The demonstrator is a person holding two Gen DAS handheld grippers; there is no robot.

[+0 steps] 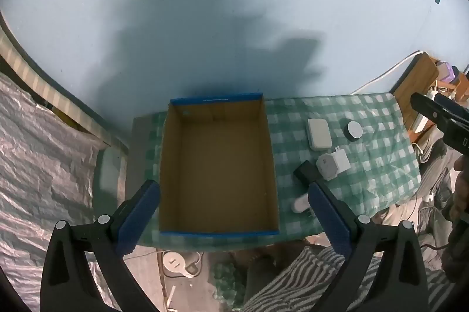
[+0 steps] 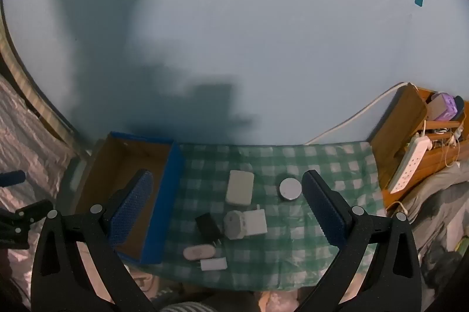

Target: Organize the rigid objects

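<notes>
An open cardboard box (image 1: 218, 165) with blue rims sits empty on the left of a green checked cloth (image 1: 378, 153); it also shows in the right wrist view (image 2: 164, 194). To its right lie a white rounded case (image 2: 239, 187), a grey disc (image 2: 290, 188), a white plug adapter (image 2: 246, 224), a black charger (image 2: 207, 226), a white oval piece (image 2: 198, 252) and a small white plug (image 2: 214, 264). My left gripper (image 1: 234, 209) is open above the box's near end. My right gripper (image 2: 225, 209) is open above the objects. Both are empty.
A blue wall rises behind the table. A wooden rack (image 2: 416, 142) with a white power strip (image 2: 410, 162) stands at the right. Crinkled plastic sheeting (image 1: 38, 151) covers the left. A white socket (image 1: 178, 263) lies on the floor below the table's front edge.
</notes>
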